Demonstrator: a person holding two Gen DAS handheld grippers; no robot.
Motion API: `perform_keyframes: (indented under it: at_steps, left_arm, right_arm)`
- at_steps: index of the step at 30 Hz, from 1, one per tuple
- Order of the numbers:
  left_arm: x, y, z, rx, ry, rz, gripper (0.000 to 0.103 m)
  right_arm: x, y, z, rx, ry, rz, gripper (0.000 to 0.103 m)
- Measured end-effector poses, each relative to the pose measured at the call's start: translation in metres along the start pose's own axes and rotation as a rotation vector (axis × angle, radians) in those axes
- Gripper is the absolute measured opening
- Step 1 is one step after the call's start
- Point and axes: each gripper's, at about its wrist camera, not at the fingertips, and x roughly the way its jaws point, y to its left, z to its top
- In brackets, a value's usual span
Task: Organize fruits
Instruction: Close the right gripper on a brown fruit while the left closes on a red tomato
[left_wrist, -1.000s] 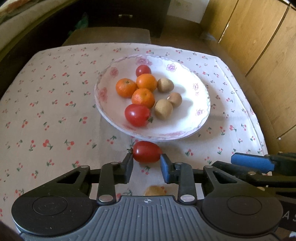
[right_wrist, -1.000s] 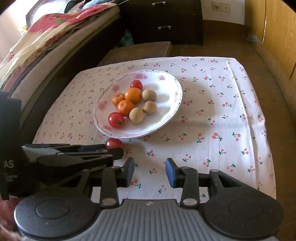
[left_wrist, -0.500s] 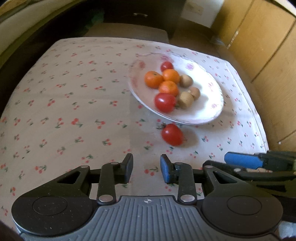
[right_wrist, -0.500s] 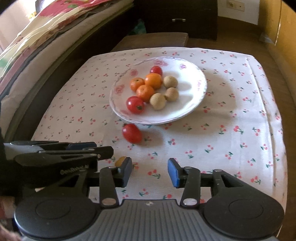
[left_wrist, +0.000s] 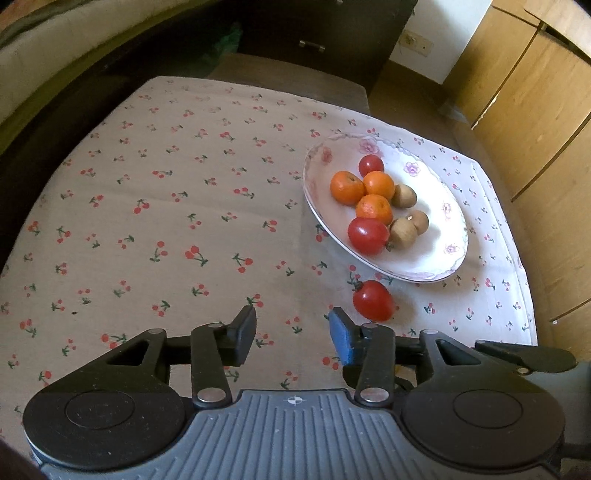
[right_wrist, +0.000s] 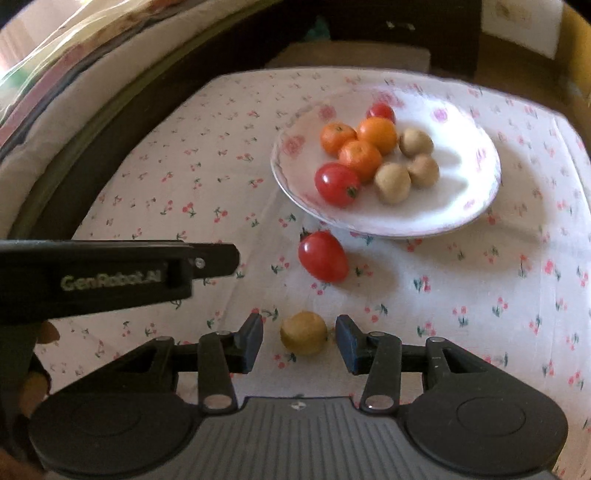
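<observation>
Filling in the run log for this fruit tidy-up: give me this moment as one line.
left gripper: open, empty | right gripper: open around brown fruit, closing | loose tomato: on cloth by plate

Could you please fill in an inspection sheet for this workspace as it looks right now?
Surface: cherry-print tablecloth covering the table.
Job's things: floral plate holding two tomatoes, three oranges, three brown fruits; loose tomato and loose brown fruit lying on the cloth beside the plate.
Clutter: nothing seen.
Grippers: left gripper open, empty, its jaws have just been opening; right gripper open, straddling the loose brown fruit without touching, its jaws have just been closing.
Cables: nothing seen.
Surroundings: wooden cabinet, dark dresser, bedding.
</observation>
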Motion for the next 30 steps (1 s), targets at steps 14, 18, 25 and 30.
perform_keyframes:
  at_steps: [14,18,25,30]
  left_arm:
    - [0.011,-0.032,0.000,0.049,0.013,-0.060,0.058]
    - [0.018,-0.043,0.002,0.048,0.009,-0.068,0.064]
    - [0.035,-0.058,-0.001,0.027,0.020,-0.025,0.065]
    - [0.044,-0.064,0.000,0.007,-0.010,0.026,0.064]
  right_arm:
    - [-0.031,-0.028,-0.016,0.004,-0.018,-0.019,0.029]
    - [-0.035,-0.037,-0.022,0.022,-0.017,-0.020,0.029]
    - [-0.037,-0.047,-0.028,0.031,-0.020,-0.004,0.029]
    - [-0.040,-0.054,-0.033,0.043,-0.021,-0.001,0.029]
